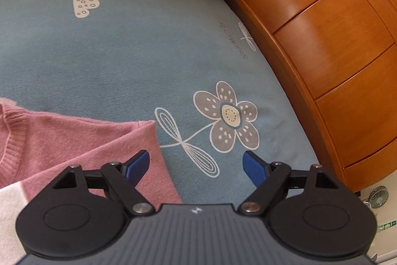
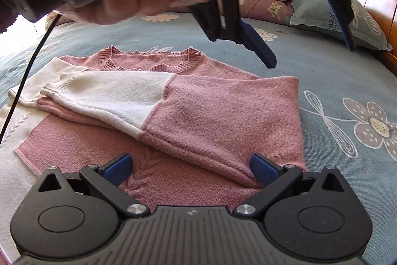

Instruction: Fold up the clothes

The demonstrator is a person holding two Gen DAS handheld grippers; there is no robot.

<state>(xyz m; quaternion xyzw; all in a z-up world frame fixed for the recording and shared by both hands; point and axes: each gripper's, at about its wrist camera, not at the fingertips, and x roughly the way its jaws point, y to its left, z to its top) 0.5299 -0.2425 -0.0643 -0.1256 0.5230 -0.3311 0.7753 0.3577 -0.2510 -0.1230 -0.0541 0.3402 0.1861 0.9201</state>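
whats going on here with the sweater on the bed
A person is folding a pink and white sweater on a blue flowered bedsheet, holding a gripper in each hand. Both sleeves are already folded across the chest. The left gripper is open over the sweater's edge, holding nothing. The right gripper is open above the lower part.
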